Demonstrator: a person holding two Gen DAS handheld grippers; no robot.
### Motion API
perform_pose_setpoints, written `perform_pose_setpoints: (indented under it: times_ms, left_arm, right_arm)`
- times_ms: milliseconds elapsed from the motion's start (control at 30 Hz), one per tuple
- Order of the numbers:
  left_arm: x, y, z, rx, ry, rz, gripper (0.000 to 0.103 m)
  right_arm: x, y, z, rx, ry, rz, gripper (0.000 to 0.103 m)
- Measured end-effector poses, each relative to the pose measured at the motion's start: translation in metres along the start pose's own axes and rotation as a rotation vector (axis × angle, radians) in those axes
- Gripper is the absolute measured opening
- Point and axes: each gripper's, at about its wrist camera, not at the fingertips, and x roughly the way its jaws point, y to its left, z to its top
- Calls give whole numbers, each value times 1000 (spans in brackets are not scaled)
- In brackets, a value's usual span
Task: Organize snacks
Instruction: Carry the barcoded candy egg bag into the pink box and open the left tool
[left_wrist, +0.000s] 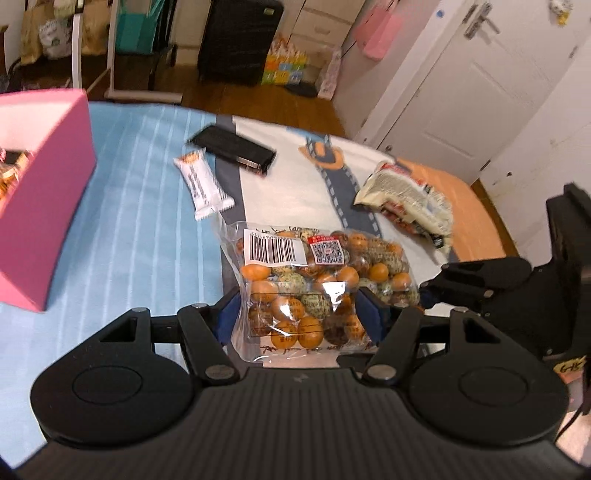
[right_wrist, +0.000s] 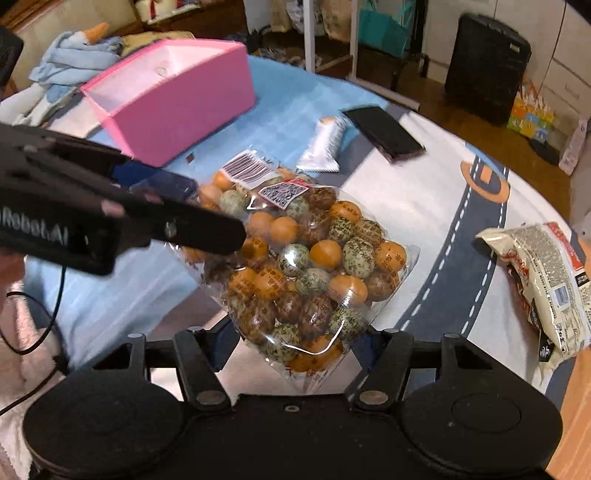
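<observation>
A clear bag of round orange, green and brown wrapped sweets (left_wrist: 325, 280) (right_wrist: 317, 258) hangs between both grippers above the cloth. In the left wrist view my left gripper (left_wrist: 299, 306) is shut on the bag's near end, blue pads pressing both sides. My right gripper (right_wrist: 295, 339) grips the bag's opposite corner and shows at the right edge of the left view (left_wrist: 432, 280). In the right wrist view the left gripper (right_wrist: 214, 210) reaches in from the left. A pink open box (left_wrist: 55, 184) (right_wrist: 184, 110) with some snacks inside stands on the blue striped part.
A white wrapped bar (left_wrist: 203, 181) (right_wrist: 325, 144) and a flat black pack (left_wrist: 232, 146) (right_wrist: 384, 129) lie beyond the bag. A cream snack packet (left_wrist: 406, 195) (right_wrist: 543, 280) lies on the road-print cloth (right_wrist: 443, 206). Beyond the edge are a dark suitcase (left_wrist: 240, 37) and a white door (left_wrist: 461, 74).
</observation>
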Motion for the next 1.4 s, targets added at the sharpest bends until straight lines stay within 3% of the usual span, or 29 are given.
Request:
perform_pose_setpoints:
  times_ms: [400, 733, 967, 1100, 1400]
  left_arm:
    - [-86, -11, -2, 115, -155, 28, 63]
    - [-138, 25, 27, 100, -259, 73, 63]
    - [-154, 80, 44, 42, -303, 150, 63]
    - [-147, 126, 51, -84, -309, 193, 63]
    - [-135, 213, 61, -142, -334, 249, 63]
  right_arm:
    - [-51, 36, 11, -35, -162, 12, 67]
    - [-70, 76, 72, -143, -251, -14, 67]
    - [-43, 112, 125, -198, -272, 12, 67]
    - [-8, 131, 150, -235, -271, 22, 66]
    - [60, 153, 195, -178, -237, 119, 66]
